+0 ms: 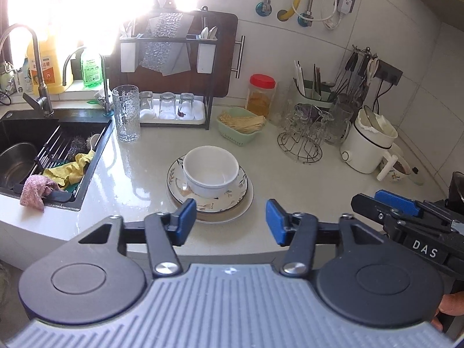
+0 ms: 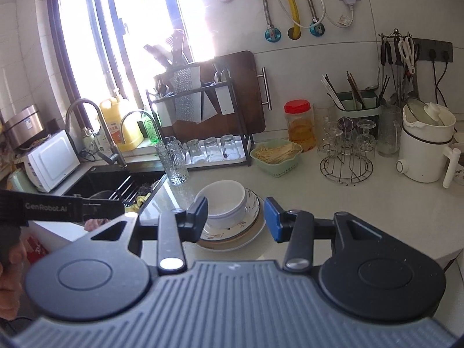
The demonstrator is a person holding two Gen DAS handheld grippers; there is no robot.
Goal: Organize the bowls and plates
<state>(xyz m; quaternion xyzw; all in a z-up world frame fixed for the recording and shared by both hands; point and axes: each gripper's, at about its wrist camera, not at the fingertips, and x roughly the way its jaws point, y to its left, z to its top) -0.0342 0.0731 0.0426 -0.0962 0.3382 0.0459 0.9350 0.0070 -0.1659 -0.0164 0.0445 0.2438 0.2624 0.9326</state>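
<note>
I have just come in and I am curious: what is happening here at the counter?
A person holds two grippers over the kitchen counter. The left gripper and the right gripper are both open and hold nothing. Before them a white bowl sits on a patterned plate, stacked on a plain plate. Nothing is grasped yet.

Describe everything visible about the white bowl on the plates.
The white bowl is round, deep and glossy, apparently ceramic, with a ridged band low on its outer wall. It stands upright and looks empty. It sits off-centre on the patterned plate, which rests on a plain pale plate on the white counter. Only that patterned plate touches it. Both the left gripper and the right gripper are open, short of it.
</note>
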